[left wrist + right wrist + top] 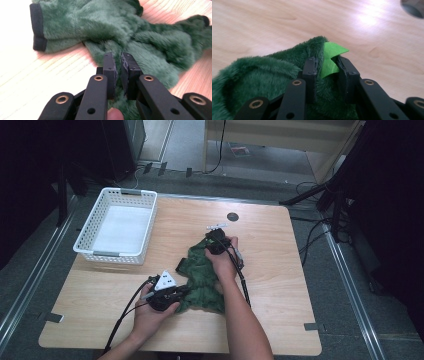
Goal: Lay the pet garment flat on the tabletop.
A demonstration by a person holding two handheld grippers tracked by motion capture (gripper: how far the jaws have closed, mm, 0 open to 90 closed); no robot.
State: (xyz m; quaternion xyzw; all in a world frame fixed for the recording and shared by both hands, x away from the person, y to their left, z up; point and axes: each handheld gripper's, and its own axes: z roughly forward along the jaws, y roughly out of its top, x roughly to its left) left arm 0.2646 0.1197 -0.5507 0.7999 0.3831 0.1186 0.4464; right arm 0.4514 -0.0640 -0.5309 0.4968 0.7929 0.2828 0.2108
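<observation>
Grey floor with cables around a pale wooden table point(280, 270); dark stands at both sides.

High view: white slatted basket point(116, 226) on the table's far left corner, apparently holding nothing but a pale liner; small dark round grommet point(232, 217) near the far edge; green plush garment point(202, 277) lies rumpled near the table's middle; my left gripper point(181, 292) sits at its near left edge, my right gripper point(216, 245) at its far end; both hands low over the cloth.

Left gripper view: jaws nearly together with a fold of the green pile pinched between them, so I read this claw as clenched on the garment; a dark-trimmed cuff point(38, 27) lies flat on the wood to the upper left; the rest of the fleece bunches away to the right; a fingertip point(115, 113) peeks in at the bottom edge.

Right gripper view: jaws stand a little apart with plush and a bright lime felt tab point(332, 58) between them; the left jaw presses into the fur, the right jaw touches the felt; I judge it gripping the garment's edge, though loosely.

Step in hand, as I judge it: both ends taken up, ready to spread or fold the piece. Next move calls for lifting both claws together and drawing them apart evenly; the thin felt may slip, so firm up the right grip first.
</observation>
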